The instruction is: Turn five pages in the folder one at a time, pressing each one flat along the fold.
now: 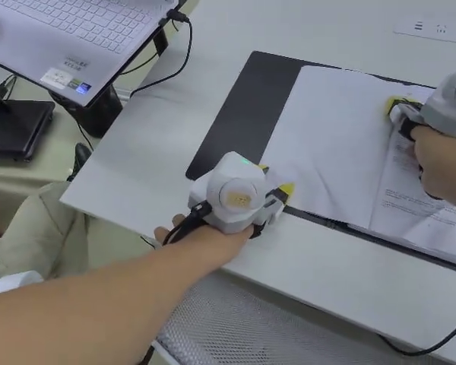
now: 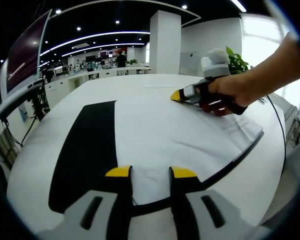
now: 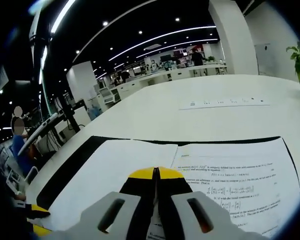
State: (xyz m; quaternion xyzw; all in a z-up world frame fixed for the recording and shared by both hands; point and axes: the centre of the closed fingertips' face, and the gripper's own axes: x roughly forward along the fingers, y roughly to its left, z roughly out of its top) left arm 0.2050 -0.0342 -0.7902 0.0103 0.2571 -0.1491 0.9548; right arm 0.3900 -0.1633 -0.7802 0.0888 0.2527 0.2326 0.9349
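Left hand-held gripper (image 2: 150,172) nearest, jaws parted over blank page's (image 2: 165,130) near edge; folder (image 1: 243,114) lay open on counter (image 1: 137,175); right hand-held gripper (image 3: 155,172) clenched, tips by the fold; paper judged light, limp, easily creased; best lifted at a free corner.

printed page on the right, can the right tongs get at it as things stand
Likely yes: the right tongs, shut, sit right over the printed page, with nothing in between.

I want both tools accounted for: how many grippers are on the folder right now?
2. The left gripper is at the blank page's near edge; the right gripper sits by the fold, farther right.
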